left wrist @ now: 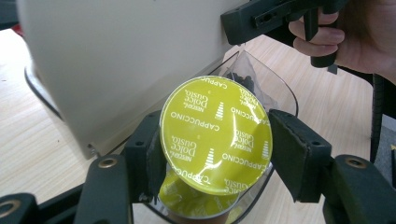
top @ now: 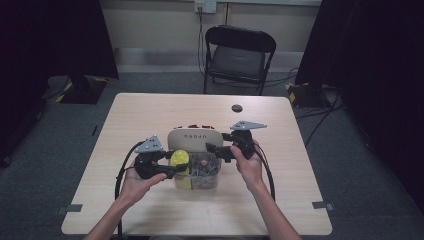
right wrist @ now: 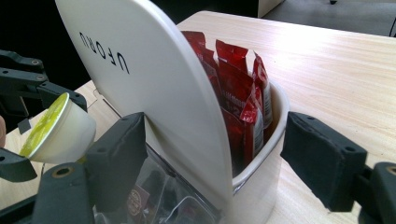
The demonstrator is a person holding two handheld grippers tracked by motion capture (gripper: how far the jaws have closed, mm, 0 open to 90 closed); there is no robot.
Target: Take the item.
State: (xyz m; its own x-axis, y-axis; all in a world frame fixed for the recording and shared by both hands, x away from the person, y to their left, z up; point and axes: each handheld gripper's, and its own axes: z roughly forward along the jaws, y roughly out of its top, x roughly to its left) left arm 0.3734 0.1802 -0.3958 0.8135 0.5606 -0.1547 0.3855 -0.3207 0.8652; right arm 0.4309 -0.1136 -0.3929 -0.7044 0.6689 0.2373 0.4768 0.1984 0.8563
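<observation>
Near the middle of the desk (top: 150, 210), seen from the high view, a white organizer (top: 195, 137) stands with both grippers beside it. Left gripper view: the left gripper (left wrist: 215, 149) has its jaws clenched on a yellow-green Cappuccino capsule (left wrist: 215, 135) above the clear compartment (left wrist: 280, 93). Right gripper view: the right gripper (right wrist: 210, 163) has released jaws straddling the organizer's far compartment of red sachets (right wrist: 243, 93).

Tables: one, a light wooden table (top: 150, 210).
Chairs: one, a black folding chair (top: 239, 55) beyond the table.
Organisers: one, a white organiser (right wrist: 154, 93) marked "UFORU", with a clear front compartment (left wrist: 280, 93).
Cappuccino capsules: two visible, one yellow-green capsule (left wrist: 215, 135) raised, another (left wrist: 187, 200) below it.
Red sachets: at least three (right wrist: 243, 93); exact count unclear.
Grippers: two, left (top: 172, 167) and right (top: 212, 148).
</observation>
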